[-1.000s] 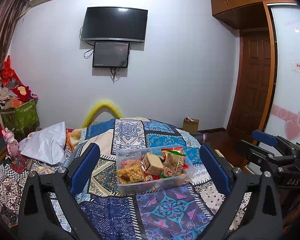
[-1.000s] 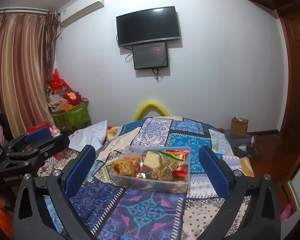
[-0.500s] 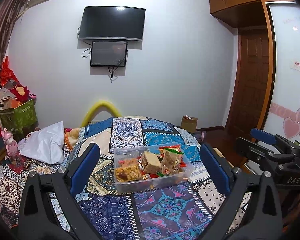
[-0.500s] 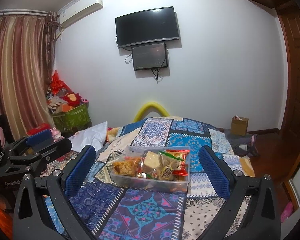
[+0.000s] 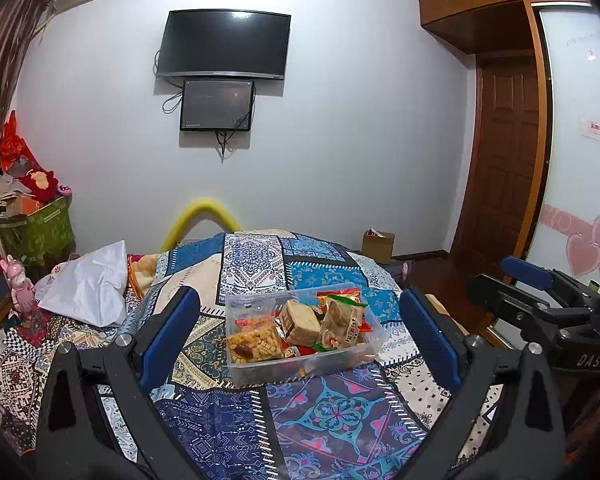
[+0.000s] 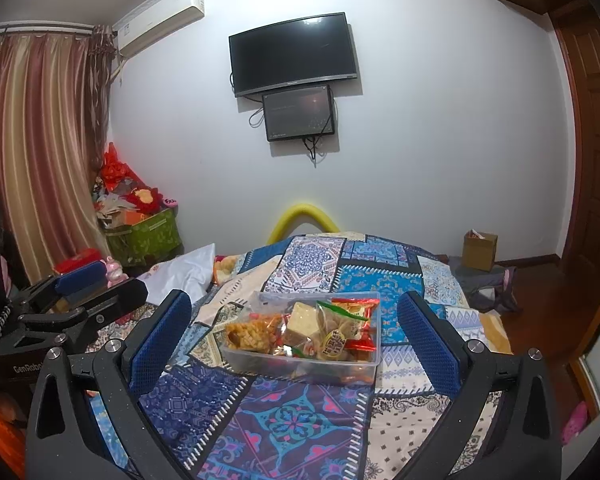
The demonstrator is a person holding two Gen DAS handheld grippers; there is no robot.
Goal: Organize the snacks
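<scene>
One clear plastic box [image 5: 300, 364] sat on the patchwork cloth [image 5: 332, 412], roughly mid-cloth, lid off. Inside it: one yellow puffed-grain bar [image 5: 254, 345] at the box's left end, one tan block cake [image 5: 300, 322] in the middle, one brown wrapped sweet [image 5: 342, 326] beside the cake, and red-and-green packets [image 5: 340, 294] toward the far right corner; exact packet count unclear. Two grippers: left gripper [image 5: 300, 334] and right gripper [image 6: 296, 336] both hovered short of the box, fingers spread wide, holding nothing. One white pillow [image 5: 88, 280] lay left of the box.
</scene>
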